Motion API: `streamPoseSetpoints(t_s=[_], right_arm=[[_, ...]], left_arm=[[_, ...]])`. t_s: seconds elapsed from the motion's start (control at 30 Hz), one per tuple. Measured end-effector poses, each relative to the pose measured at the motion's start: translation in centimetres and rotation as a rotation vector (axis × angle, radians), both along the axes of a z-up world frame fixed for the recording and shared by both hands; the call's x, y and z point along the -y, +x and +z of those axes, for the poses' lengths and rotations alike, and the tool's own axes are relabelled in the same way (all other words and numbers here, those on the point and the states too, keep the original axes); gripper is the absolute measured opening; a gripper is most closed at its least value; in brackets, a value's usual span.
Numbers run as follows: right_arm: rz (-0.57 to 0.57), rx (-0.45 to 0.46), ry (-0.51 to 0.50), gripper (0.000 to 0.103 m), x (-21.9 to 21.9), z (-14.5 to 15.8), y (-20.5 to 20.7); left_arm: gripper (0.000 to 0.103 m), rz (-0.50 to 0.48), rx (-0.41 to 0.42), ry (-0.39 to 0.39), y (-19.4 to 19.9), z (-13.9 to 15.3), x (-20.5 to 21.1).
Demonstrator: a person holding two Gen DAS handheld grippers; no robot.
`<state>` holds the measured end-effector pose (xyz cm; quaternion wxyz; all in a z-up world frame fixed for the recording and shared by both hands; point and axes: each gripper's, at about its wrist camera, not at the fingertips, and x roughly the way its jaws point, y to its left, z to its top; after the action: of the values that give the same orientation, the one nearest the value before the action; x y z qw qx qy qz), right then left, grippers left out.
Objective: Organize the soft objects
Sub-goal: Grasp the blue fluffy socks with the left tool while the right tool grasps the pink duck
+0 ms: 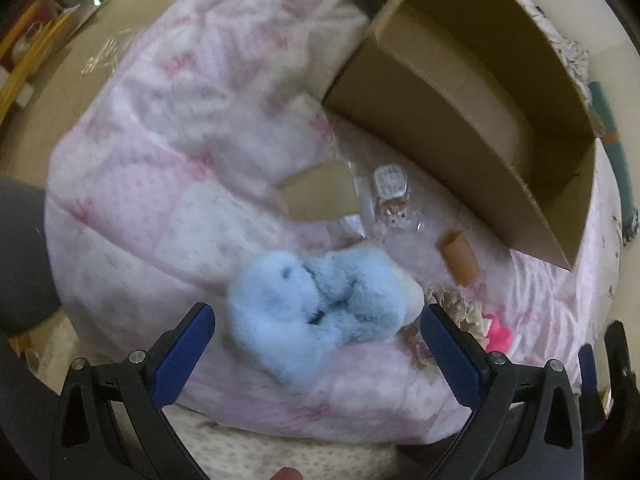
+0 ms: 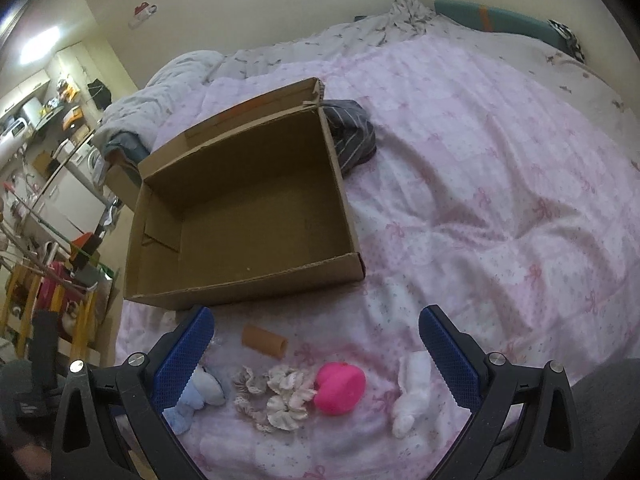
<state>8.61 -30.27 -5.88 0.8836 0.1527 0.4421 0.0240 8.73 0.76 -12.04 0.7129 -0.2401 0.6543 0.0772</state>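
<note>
A fluffy blue toy (image 1: 316,300) lies on the pink blanket (image 1: 160,160), low in the middle of the left wrist picture. It sits between the two blue fingers of the left gripper (image 1: 316,320). The fingers are spread wide and touch nothing. They are close to the toy on both sides.

Just to the right of the toy are some frilly hair ties (image 1: 460,312) and a bit of a bright pink toy (image 1: 500,334). A brown tube (image 1: 460,258) lies a little higher, near the box. Above the blue toy is a small clear packet (image 1: 390,196) with a tiny doll picture on it. The big cardboard box (image 1: 460,80) fills the upper right of this picture. It is open, and nothing can be seen inside it.

In the right wrist picture, the right gripper (image 2: 316,338) is also spread wide and holds nothing. Along the bottom, between its fingers, there is a row of soft things on the blanket. From left to right they are the blue toy (image 2: 200,394), partly hidden behind the left finger, the hair ties (image 2: 276,396), the pink toy (image 2: 340,388), and a white soft thing (image 2: 410,392). The tube (image 2: 265,342) lies just above them. The box (image 2: 248,208) sits in the middle of the picture, open. A dark striped cloth (image 2: 352,136) lies next to the box's far right corner.
</note>
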Motion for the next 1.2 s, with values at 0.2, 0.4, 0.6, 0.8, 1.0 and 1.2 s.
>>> streamPoseSetpoints(t_s=[0.2, 0.4, 0.6, 0.8, 1.0, 1.2], right_arm=[[0.003, -0.017, 0.012, 0.103, 0.2, -0.3, 0.1], [0.007, -0.032, 0.025, 0.103, 0.2, -0.6, 0.2], [0.014, -0.058, 0.034, 0.103, 0.2, -1.0, 0.3], [0.013, -0.169, 0.131, 0.103, 1.2, -2.8, 0.9], [0.003, -0.322, 0.183, 0.083, 1.4, -6.1, 1.8], [0.038, -0.469, 0.172, 0.051, -0.2, -9.5, 2.3]], left_arm=[[0.096, -0.091, -0.022, 0.078, 1.3, -1.8, 3.8], [0.074, -0.115, -0.021, 0.112, 2.5, -3.0, 5.6], [0.047, -0.179, -0.01, 0.087, 3.1, -3.5, 7.3], [0.027, -0.252, -0.013, 0.069, 3.7, -4.0, 9.8], [0.026, -0.266, 0.026, 0.076, 2.8, -2.3, 8.0], [0.026, -0.269, 0.051, 0.098, 2.1, -1.1, 5.7]])
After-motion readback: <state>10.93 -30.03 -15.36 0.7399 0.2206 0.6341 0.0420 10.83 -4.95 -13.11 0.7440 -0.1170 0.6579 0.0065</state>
